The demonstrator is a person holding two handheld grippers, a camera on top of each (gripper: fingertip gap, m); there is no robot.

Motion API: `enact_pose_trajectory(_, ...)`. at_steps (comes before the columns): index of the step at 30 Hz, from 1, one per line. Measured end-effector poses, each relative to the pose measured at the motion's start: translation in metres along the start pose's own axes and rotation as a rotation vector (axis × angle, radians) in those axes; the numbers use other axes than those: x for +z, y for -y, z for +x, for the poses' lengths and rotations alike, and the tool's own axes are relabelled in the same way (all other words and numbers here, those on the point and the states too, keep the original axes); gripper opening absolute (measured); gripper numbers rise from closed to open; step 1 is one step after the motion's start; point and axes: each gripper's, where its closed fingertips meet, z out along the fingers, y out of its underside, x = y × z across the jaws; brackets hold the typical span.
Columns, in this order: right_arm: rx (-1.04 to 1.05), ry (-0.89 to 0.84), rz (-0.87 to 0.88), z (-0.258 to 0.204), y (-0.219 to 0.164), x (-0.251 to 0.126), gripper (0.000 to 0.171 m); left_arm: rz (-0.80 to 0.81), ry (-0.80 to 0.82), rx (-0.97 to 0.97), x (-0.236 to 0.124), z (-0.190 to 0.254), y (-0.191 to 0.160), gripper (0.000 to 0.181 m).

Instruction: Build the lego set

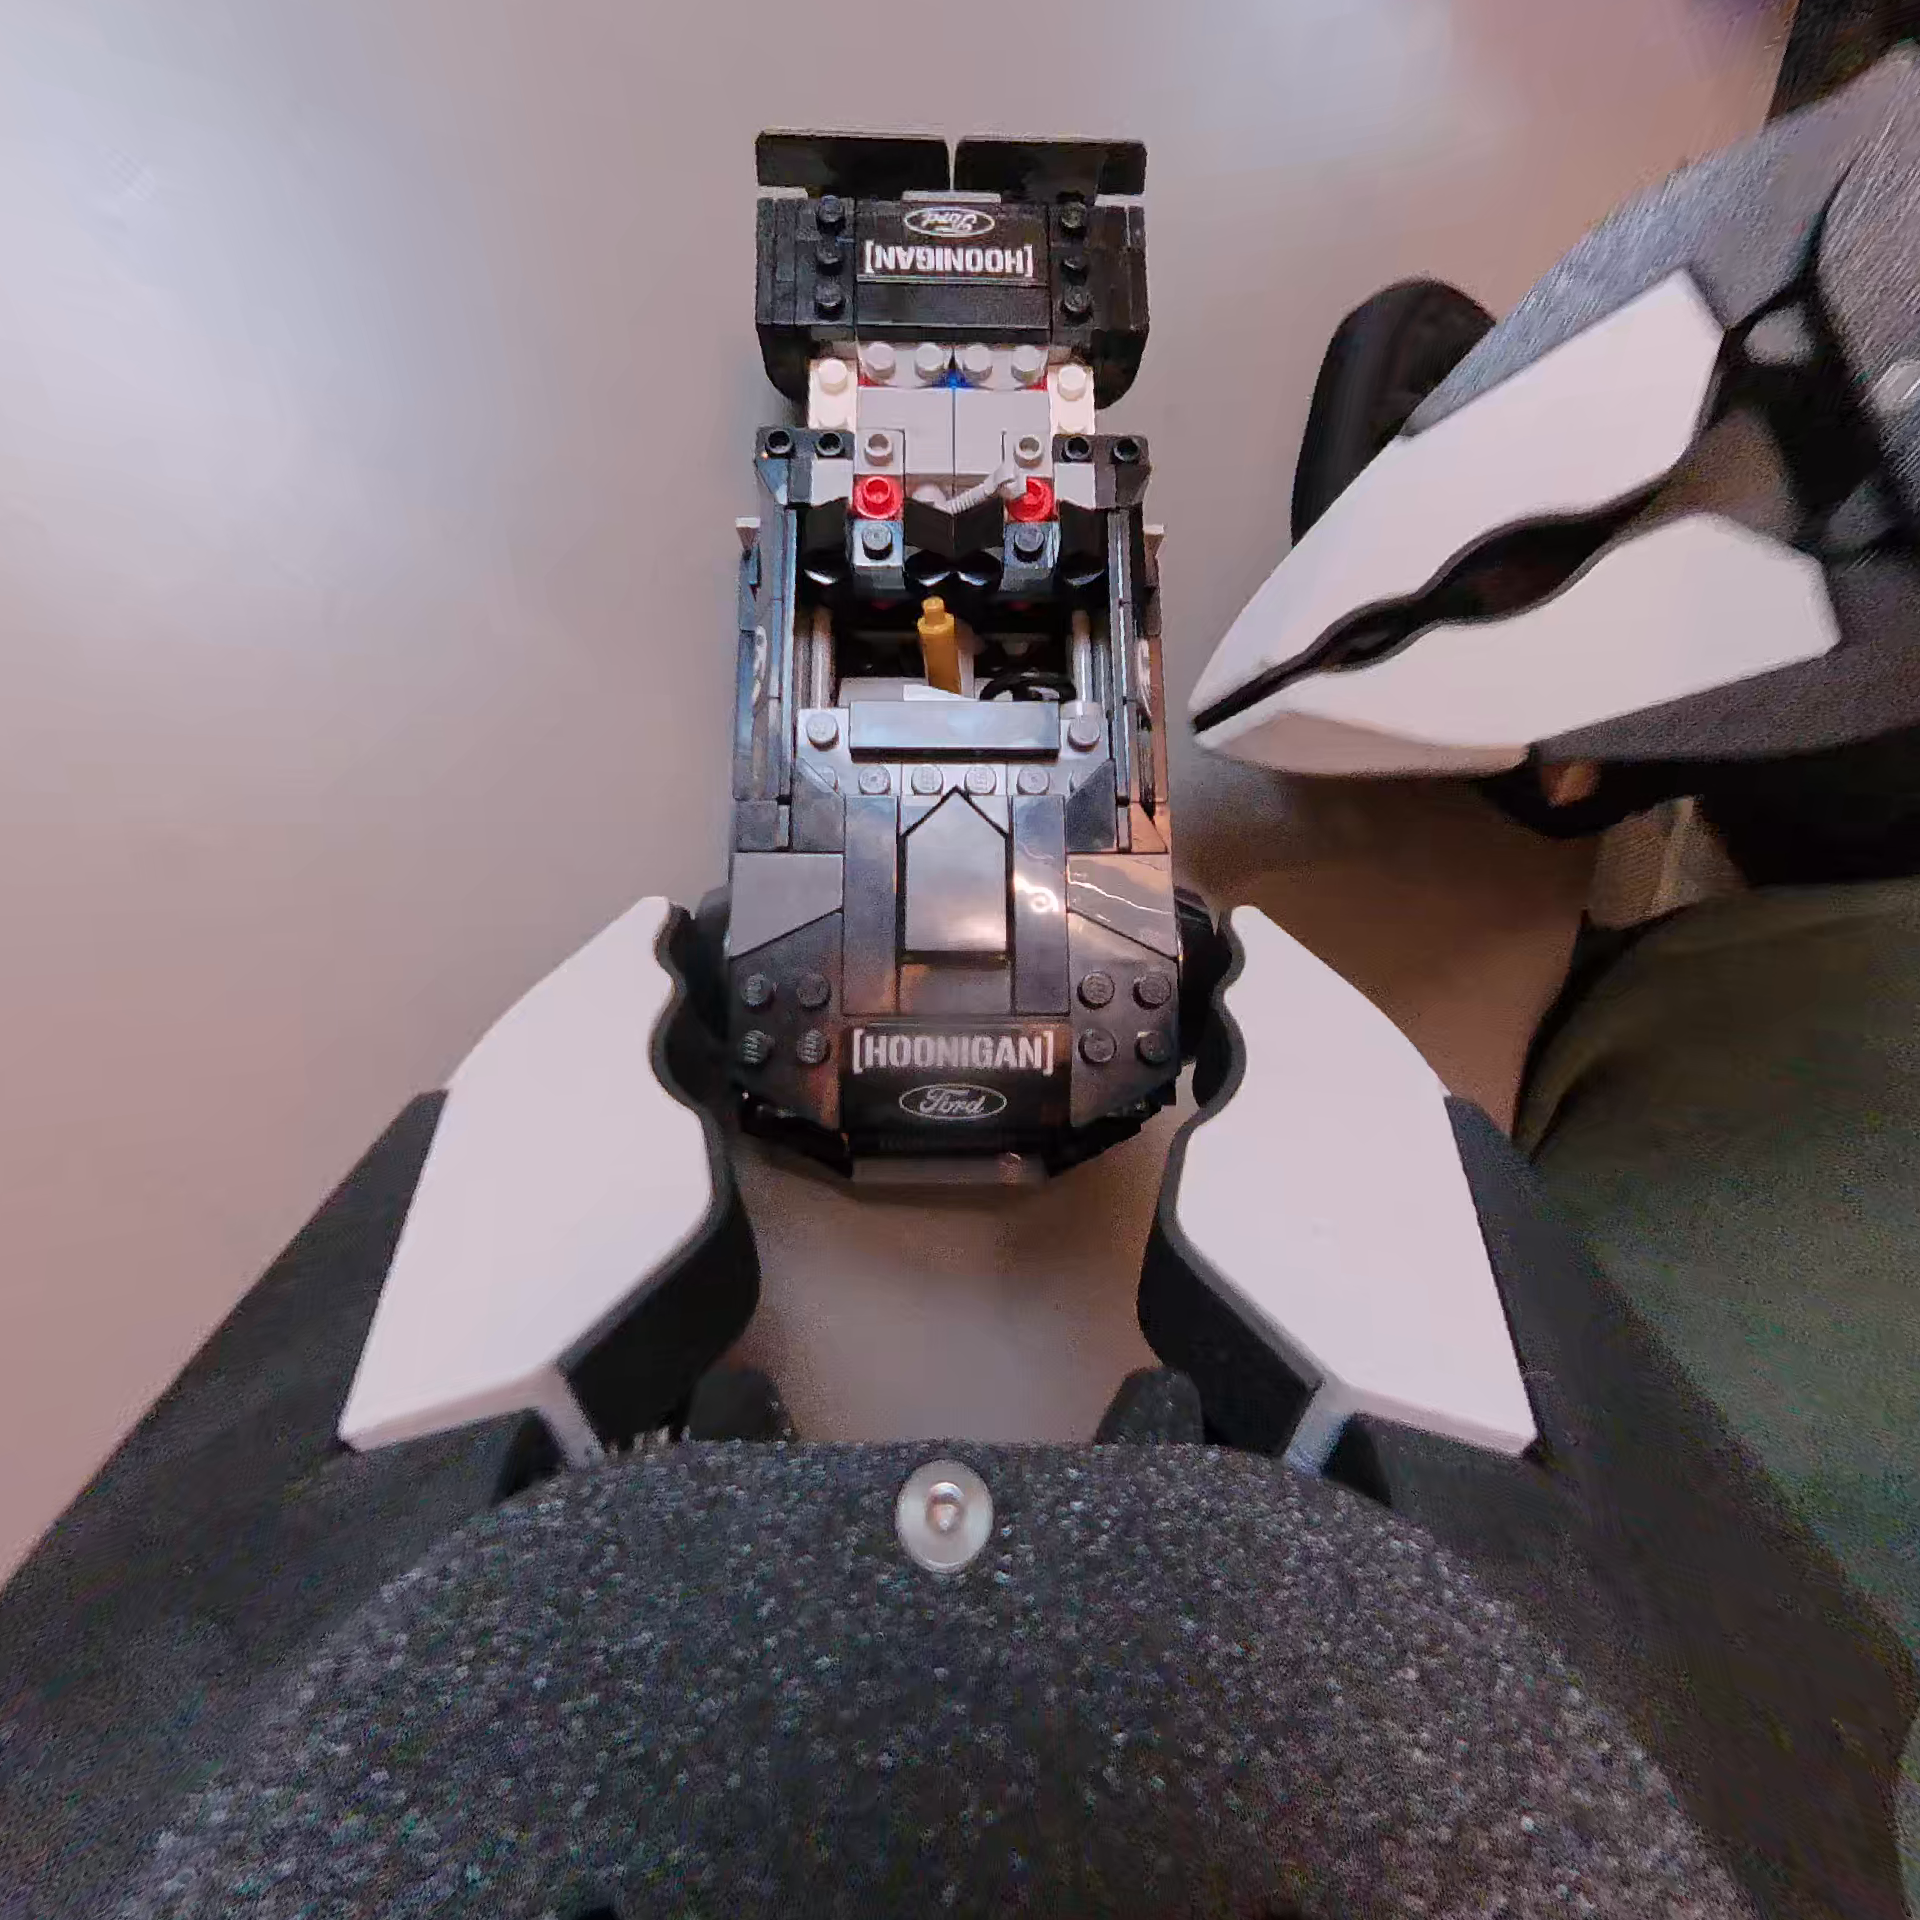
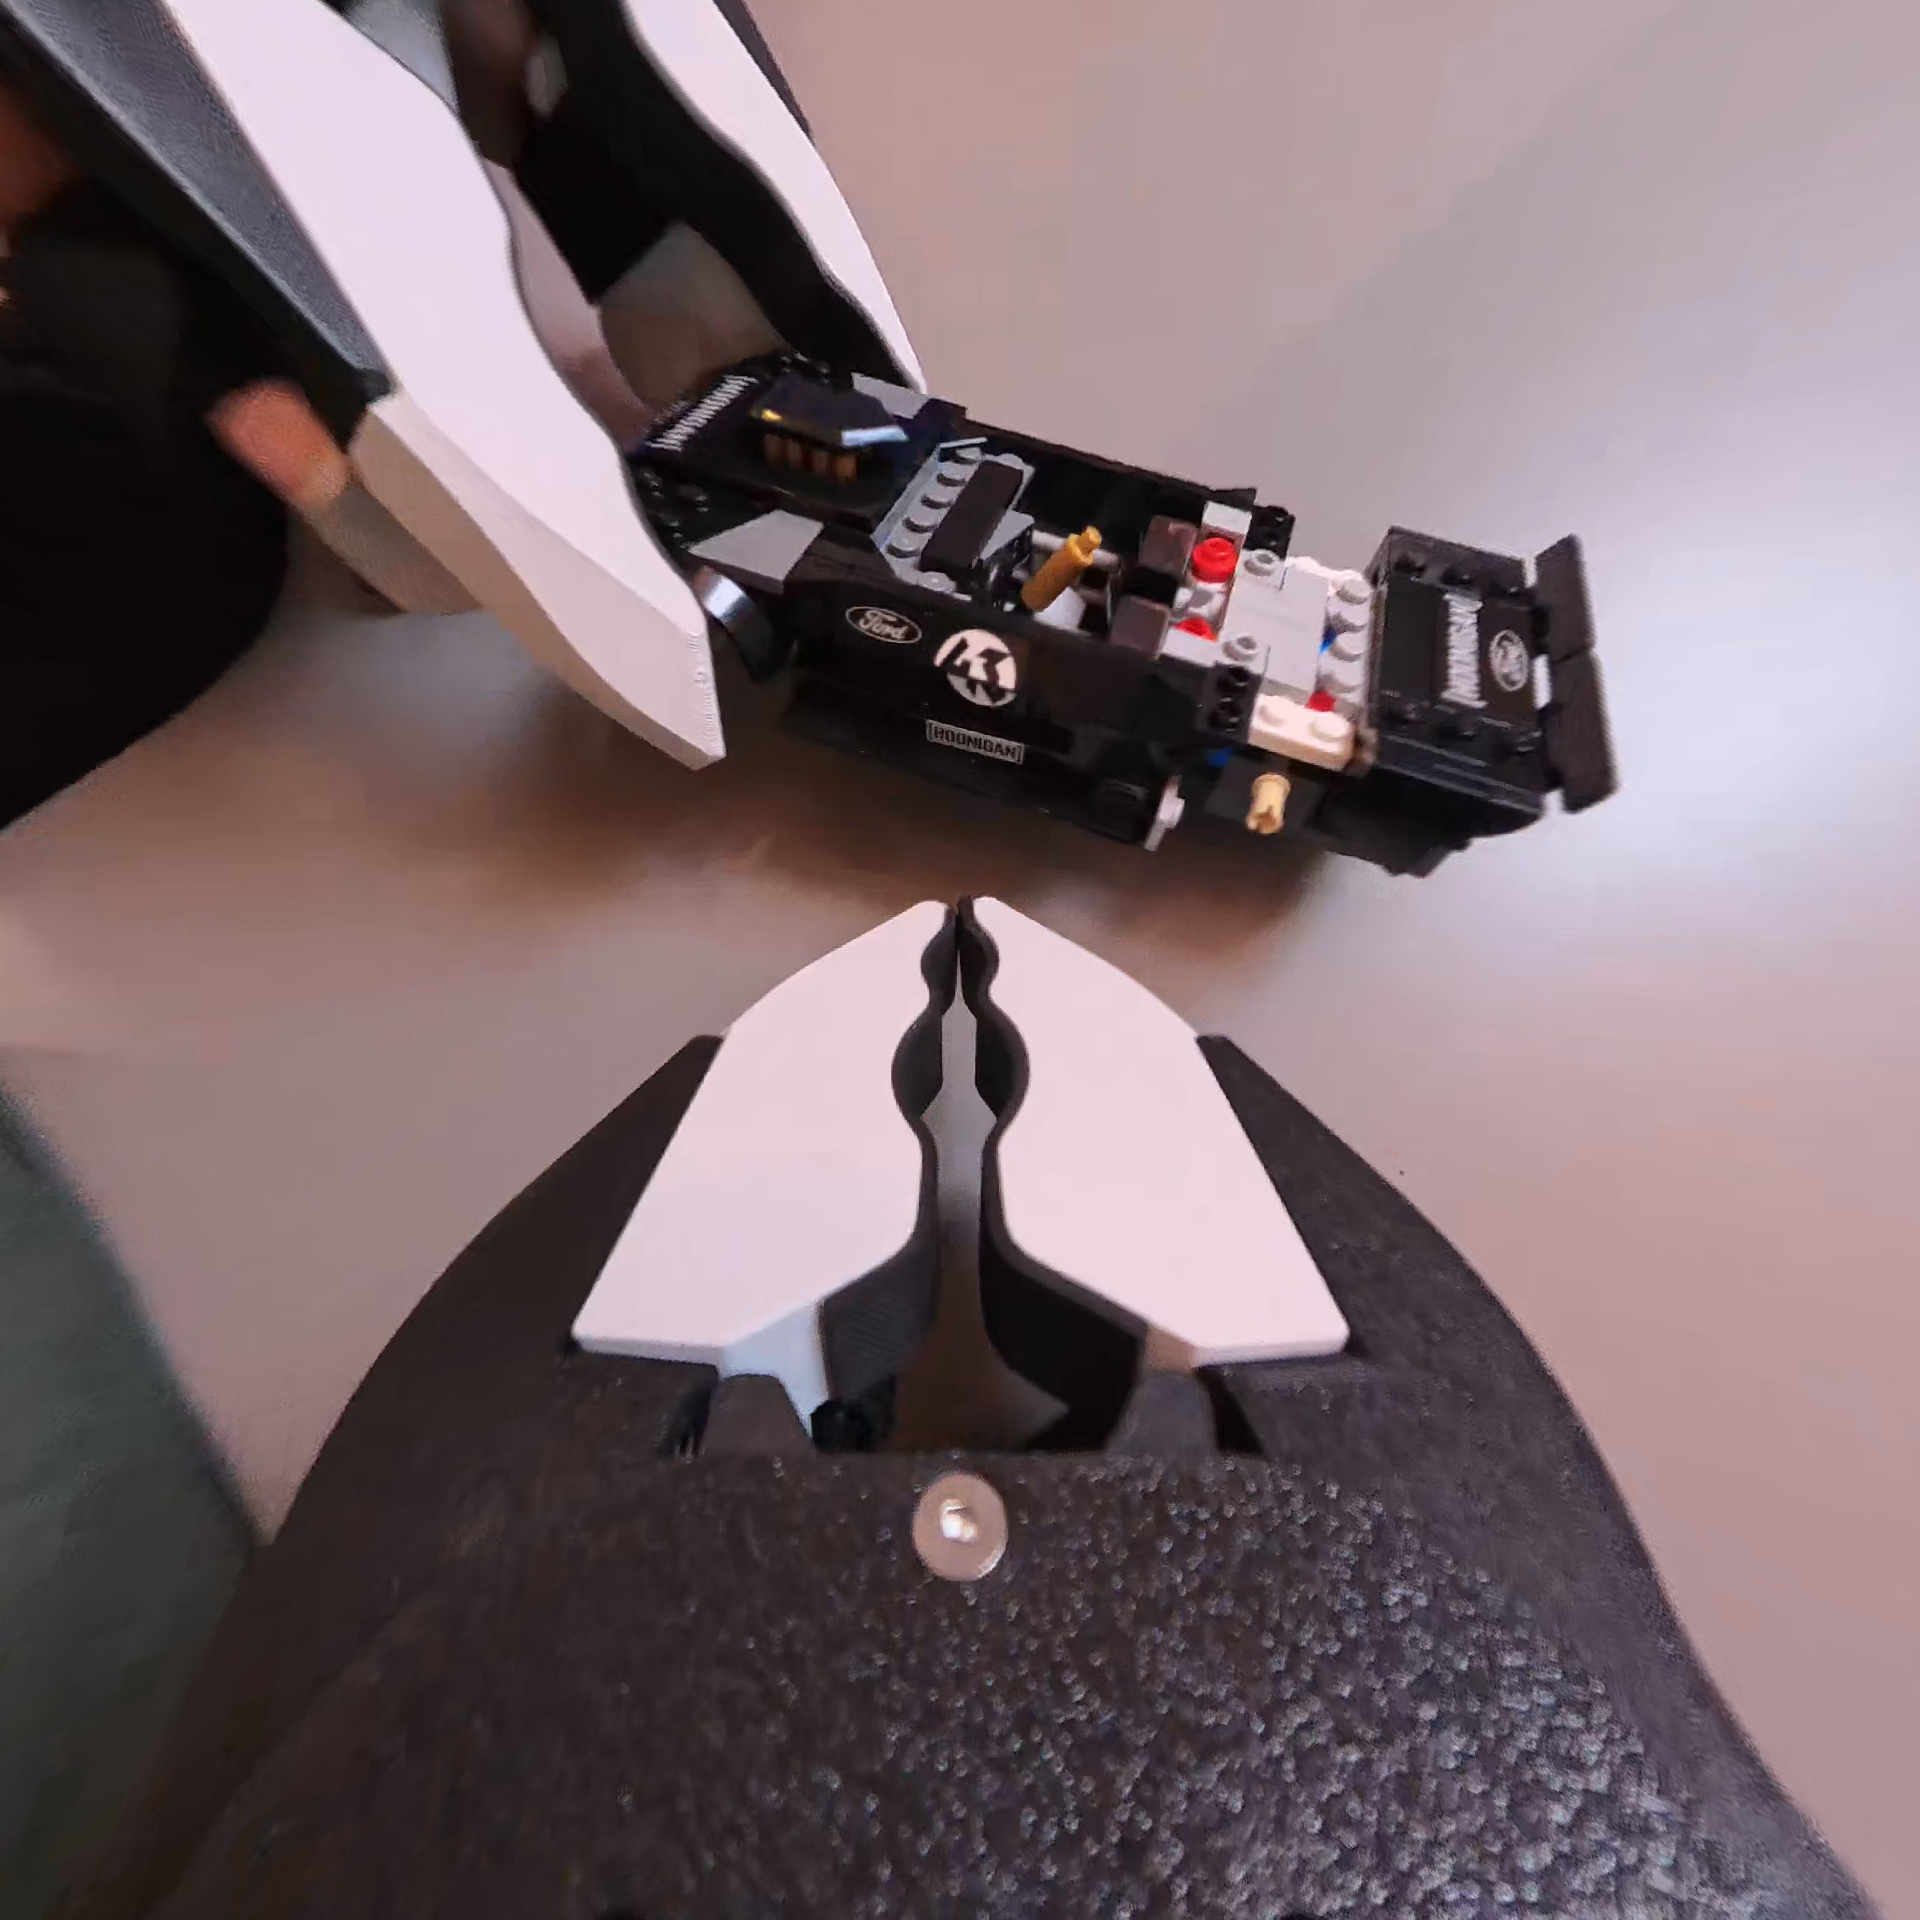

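A black lego car [image 1: 951,665] with no roof stands on the grey table; its open cabin shows grey, white and red bricks and a gold lever [image 1: 940,644]. My left gripper [image 1: 951,997] is shut on the car's front end, one finger on each side of the hood. In the right wrist view the car [image 2: 1122,634] lies ahead, with the left gripper [image 2: 790,561] clamped on its nose. My right gripper [image 2: 961,909] is shut and empty, its tips just short of the car's side. It also shows in the left wrist view [image 1: 1210,717], to the right of the cabin.
The grey table [image 1: 364,520] runs out to the left and beyond the car. A person's dark green clothing [image 1: 1714,1091] and a hand in a black sleeve [image 2: 260,436] are at the near edge. A round black object [image 1: 1371,395] sits behind the right gripper.
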Motion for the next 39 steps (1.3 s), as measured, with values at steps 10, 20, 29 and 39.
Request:
enact_pose_trajectory(10,0.068,-0.204,-0.162,0.021,-0.004,0.026,0.000,0.084,-0.043,-0.092,0.004,0.001,0.015,0.092)
enact_pose_trajectory(20,0.101,-0.328,-0.194,0.038,0.000,0.026,0.000,0.218,-0.034,-0.100,0.004,0.001,0.025,0.092)
enact_pose_trajectory(29,0.096,-0.372,-0.194,0.043,-0.001,0.023,0.000,0.276,0.078,-0.030,0.006,-0.002,0.020,0.092)
enact_pose_trajectory(39,0.098,-0.391,-0.179,0.044,-0.002,0.022,0.000,0.276,0.232,0.080,0.002,-0.004,0.024,0.093)
